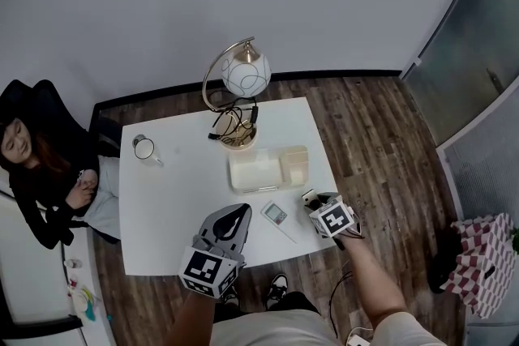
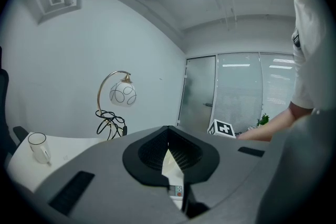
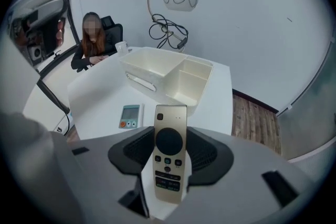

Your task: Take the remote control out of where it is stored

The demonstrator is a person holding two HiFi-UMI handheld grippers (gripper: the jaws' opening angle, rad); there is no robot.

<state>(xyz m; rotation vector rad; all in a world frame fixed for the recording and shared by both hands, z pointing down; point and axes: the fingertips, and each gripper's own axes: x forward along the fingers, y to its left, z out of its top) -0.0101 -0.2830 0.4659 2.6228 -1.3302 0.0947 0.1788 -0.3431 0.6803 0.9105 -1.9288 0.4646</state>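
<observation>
A gold remote control [image 3: 170,136] with a black round pad stands lengthwise between the jaws of my right gripper [image 3: 169,165], which is shut on it. In the head view that gripper [image 1: 316,203] hangs over the table's front right part, just in front of the cream two-compartment storage box [image 1: 255,173], and the gold remote [image 1: 309,197] pokes out past its tips. Both compartments of the box [image 3: 173,68] look empty. My left gripper [image 1: 236,215] hovers near the front edge with its jaws together and nothing in them [image 2: 168,149].
A small white remote [image 1: 276,214] with a screen lies on the white table [image 1: 178,198] between the two grippers. At the back stand a globe lamp [image 1: 246,73] with coiled cable and a glass mug [image 1: 144,148]. A person [image 1: 40,166] sits at the table's left side.
</observation>
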